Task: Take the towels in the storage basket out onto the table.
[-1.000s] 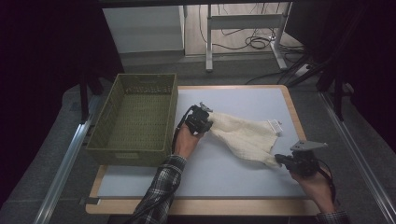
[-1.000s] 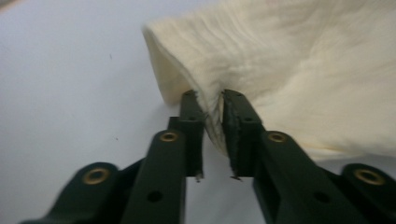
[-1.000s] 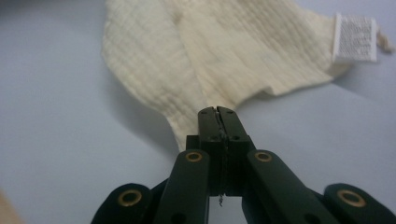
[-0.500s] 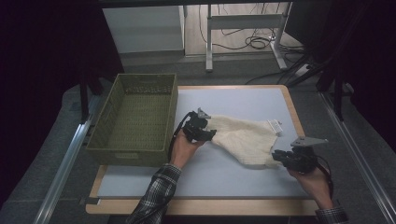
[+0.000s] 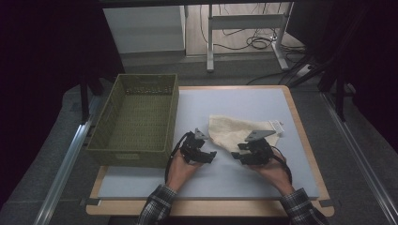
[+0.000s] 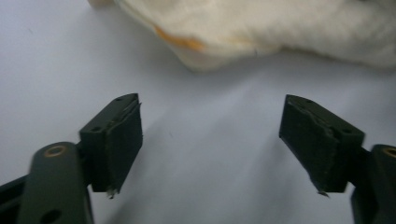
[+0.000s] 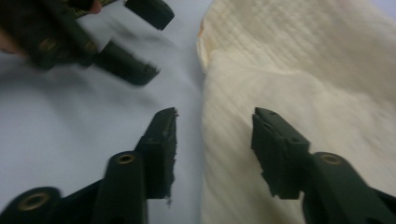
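High view: cream cloth [image 5: 234, 133] folded at frame centre on tabletop [image 5: 263, 101]; your left claw [image 5: 210, 156] just lower left of it, right claw [image 5: 238, 157] at its lower edge; both have just been opening.
Left gripper view: left claw [image 6: 212, 140] spread, nothing between jaws; cloth [image 6: 280, 28] along top.
Right gripper view: right claw [image 7: 215, 140] spread astride cloth [image 7: 303, 79] edge, pads not pressing.
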